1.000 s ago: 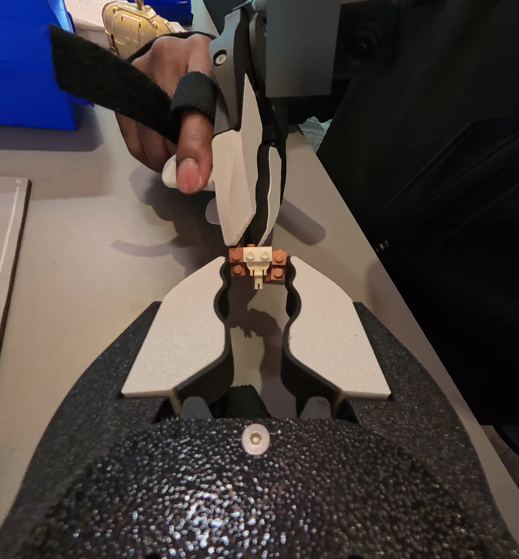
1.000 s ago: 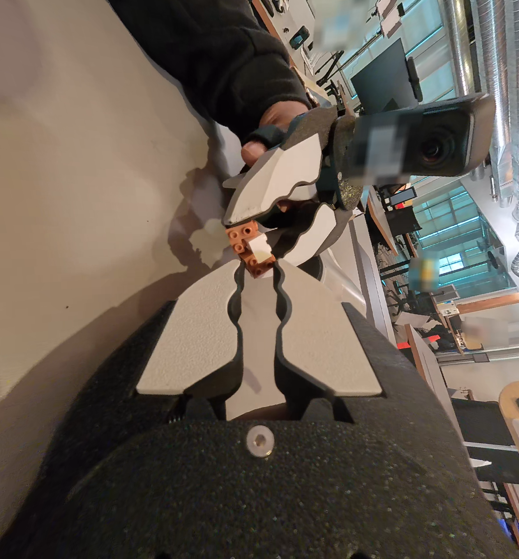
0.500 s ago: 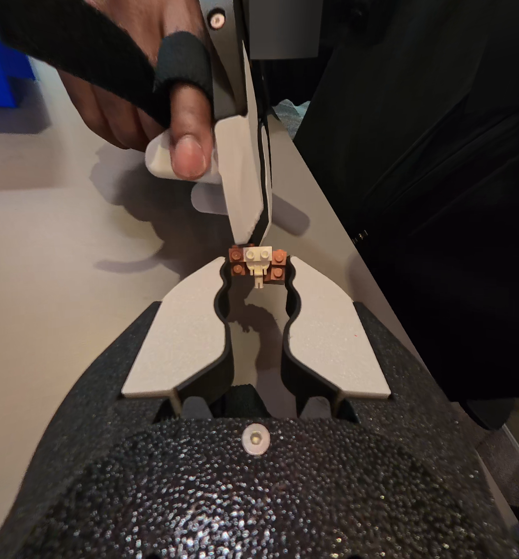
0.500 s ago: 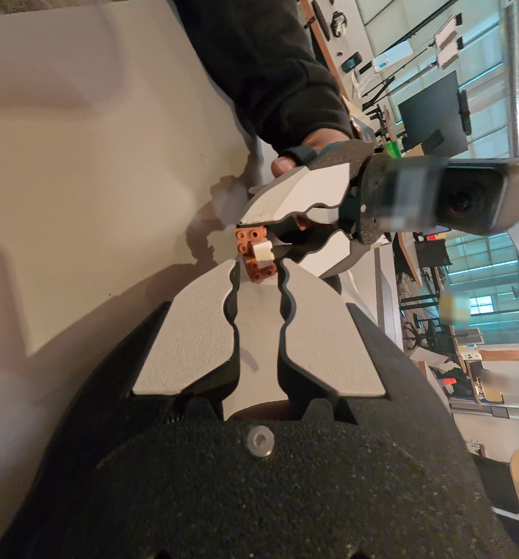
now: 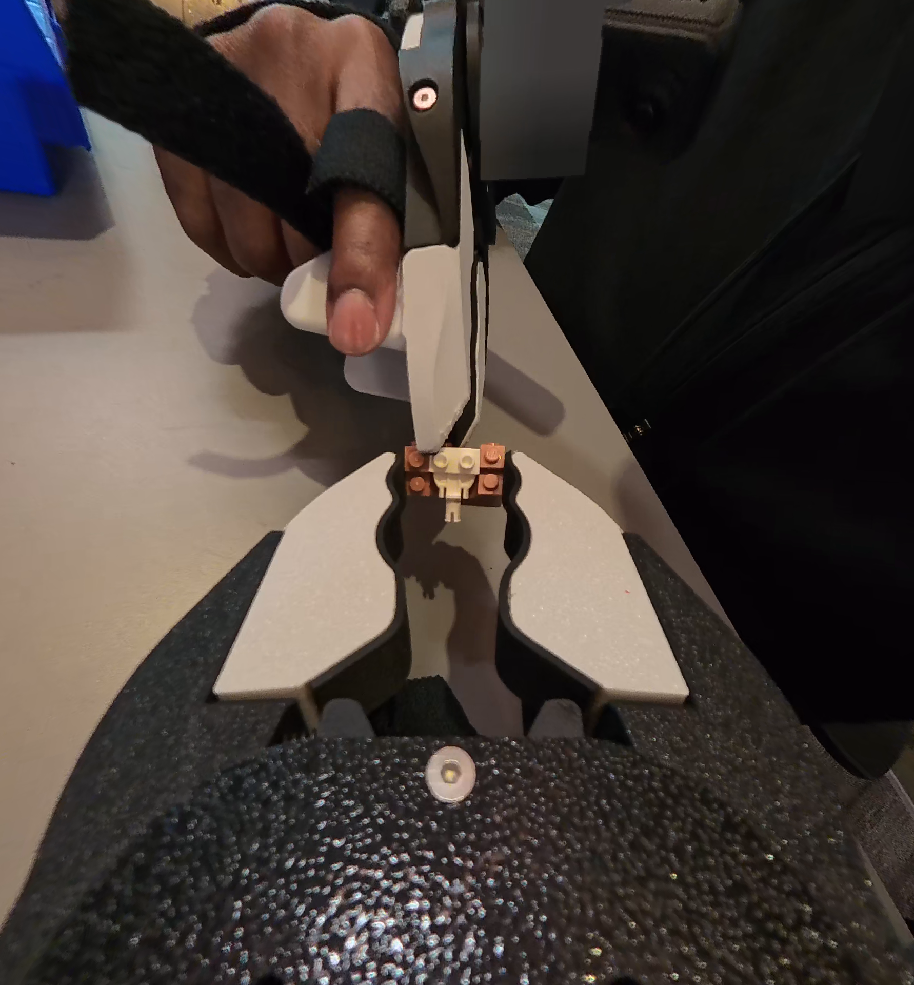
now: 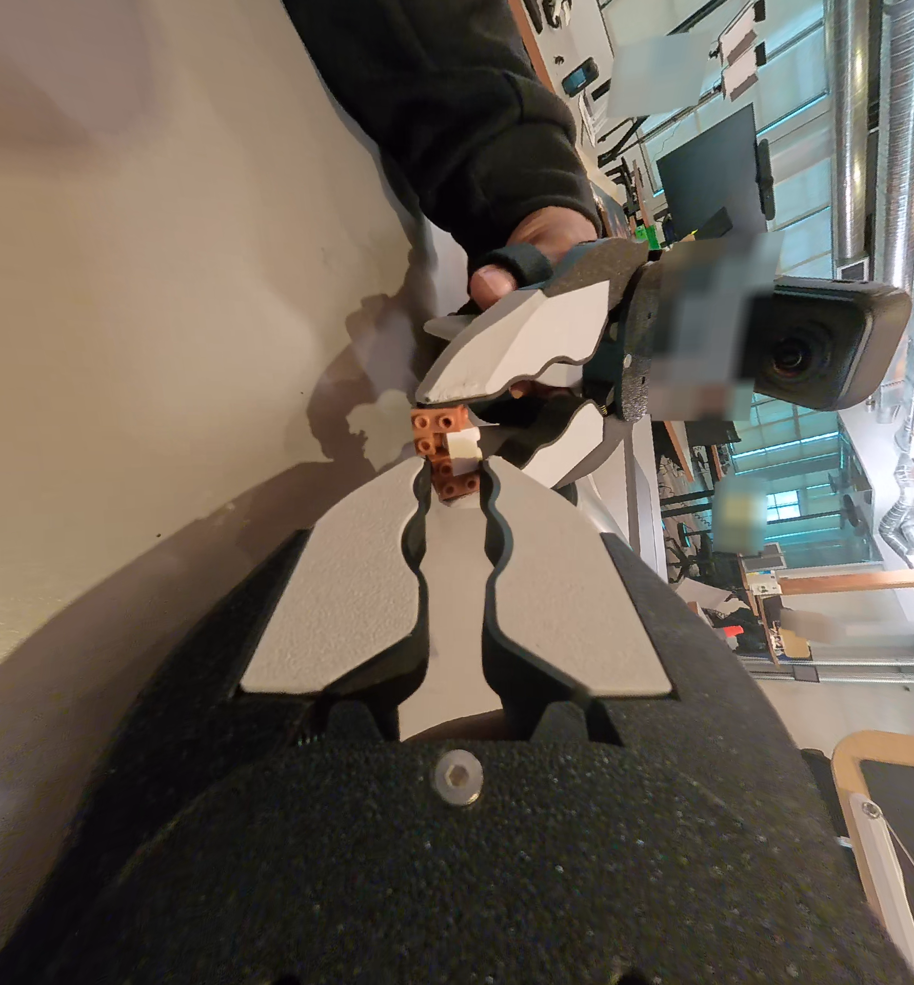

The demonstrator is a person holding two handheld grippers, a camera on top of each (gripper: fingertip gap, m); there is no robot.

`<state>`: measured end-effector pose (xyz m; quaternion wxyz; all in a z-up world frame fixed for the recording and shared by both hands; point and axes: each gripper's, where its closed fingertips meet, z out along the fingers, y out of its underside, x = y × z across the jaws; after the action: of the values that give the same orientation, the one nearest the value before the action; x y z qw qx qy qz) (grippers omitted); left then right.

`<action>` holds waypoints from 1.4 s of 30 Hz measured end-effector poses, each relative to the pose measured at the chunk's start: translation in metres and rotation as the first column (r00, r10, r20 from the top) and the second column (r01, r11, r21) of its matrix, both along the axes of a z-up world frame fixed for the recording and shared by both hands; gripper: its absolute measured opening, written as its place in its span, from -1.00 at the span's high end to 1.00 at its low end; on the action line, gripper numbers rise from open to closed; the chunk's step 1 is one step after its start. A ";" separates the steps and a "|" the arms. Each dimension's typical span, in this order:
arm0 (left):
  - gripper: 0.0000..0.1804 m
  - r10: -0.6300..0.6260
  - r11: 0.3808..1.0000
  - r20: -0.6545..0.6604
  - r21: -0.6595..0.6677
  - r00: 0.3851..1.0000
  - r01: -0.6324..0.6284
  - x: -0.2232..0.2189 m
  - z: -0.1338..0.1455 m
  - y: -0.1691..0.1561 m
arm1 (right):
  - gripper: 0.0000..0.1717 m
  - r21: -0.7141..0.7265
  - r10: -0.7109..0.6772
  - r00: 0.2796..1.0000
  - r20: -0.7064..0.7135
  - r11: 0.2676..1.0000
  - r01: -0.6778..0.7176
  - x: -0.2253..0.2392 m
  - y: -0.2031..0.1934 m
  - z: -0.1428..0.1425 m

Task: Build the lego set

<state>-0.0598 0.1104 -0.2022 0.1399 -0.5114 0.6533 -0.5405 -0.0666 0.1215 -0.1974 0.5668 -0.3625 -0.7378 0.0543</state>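
Together two grippers, left gripper [image 5: 454, 482] and right gripper [image 6: 456, 474], clamp one brick cluster [image 5: 454, 477]

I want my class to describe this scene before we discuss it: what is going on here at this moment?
A person holds a gripper in each hand above a beige table. The left gripper clamps a small brown and cream brick assembly by its two ends. The right gripper comes in from the other side, its fingers close together and closed on the same assembly. A blue bin stands farther back.
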 end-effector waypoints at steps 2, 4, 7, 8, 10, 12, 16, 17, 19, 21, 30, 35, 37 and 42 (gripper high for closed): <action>0.62 0.003 1.000 0.009 -0.007 1.000 -0.003 0.000 0.002 0.001 | 0.80 0.009 -0.005 1.000 -0.008 1.000 0.005 0.000 0.001 0.001; 0.62 0.006 1.000 0.019 -0.012 1.000 -0.006 0.000 0.003 0.001 | 0.80 0.016 -0.011 1.000 -0.017 1.000 0.011 -0.001 0.001 0.003; 0.62 0.010 1.000 0.044 -0.017 0.999 -0.009 0.000 0.007 0.003 | 0.80 0.030 -0.019 0.999 -0.035 0.999 0.020 -0.001 0.002 0.006; 0.62 0.011 1.000 0.052 -0.021 0.999 -0.010 0.000 0.008 0.003 | 0.80 0.035 -0.022 0.999 -0.042 0.999 0.024 -0.001 0.003 0.007; 0.62 0.017 0.999 0.069 -0.034 0.998 -0.014 0.000 0.011 0.004 | 0.76 0.042 -0.028 0.998 -0.050 0.999 0.030 0.000 0.004 0.009; 0.62 0.027 0.998 0.091 -0.056 0.995 -0.021 0.001 0.016 0.006 | 0.65 0.046 -0.026 0.998 -0.049 0.999 0.028 0.000 0.003 0.010; 0.63 0.046 0.996 0.104 -0.087 0.994 -0.037 0.001 0.019 0.009 | 0.55 0.050 -0.026 0.998 -0.059 0.998 0.029 -0.002 0.002 0.013; 0.62 0.045 0.996 0.100 -0.087 0.994 -0.037 0.001 0.019 0.009 | 0.55 0.048 -0.028 0.998 -0.059 0.998 0.031 -0.003 0.002 0.014; 0.62 0.038 0.996 0.092 -0.087 0.995 -0.030 0.001 0.018 0.007 | 0.56 0.055 -0.035 0.998 -0.056 0.998 0.038 -0.004 0.004 0.014; 0.62 0.031 0.996 0.080 -0.087 0.996 -0.024 0.002 0.016 0.006 | 0.60 0.060 -0.035 0.998 -0.057 0.997 0.038 -0.005 0.003 0.014; 0.62 0.033 0.995 0.064 -0.097 0.997 -0.026 0.003 0.014 0.005 | 0.76 0.022 -0.020 0.998 -0.059 1.000 0.022 -0.006 -0.001 0.014; 0.62 0.029 0.995 0.052 -0.097 0.998 -0.024 0.003 0.013 0.004 | 0.77 -0.006 -0.019 0.998 -0.056 1.000 0.019 -0.007 -0.002 0.013; 0.62 0.027 0.995 0.051 -0.093 0.998 -0.022 0.003 0.012 0.004 | 0.78 -0.022 -0.015 0.998 -0.058 1.000 0.014 -0.006 -0.002 0.013; 0.62 0.027 0.996 0.047 -0.090 0.999 -0.023 0.003 0.012 0.003 | 0.78 -0.027 -0.015 0.998 -0.060 1.000 0.013 -0.007 -0.002 0.013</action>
<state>-0.0566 0.1136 -0.1907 0.1391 -0.5120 0.6184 -0.5797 -0.0732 0.1191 -0.1845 0.5844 -0.3733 -0.7170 0.0709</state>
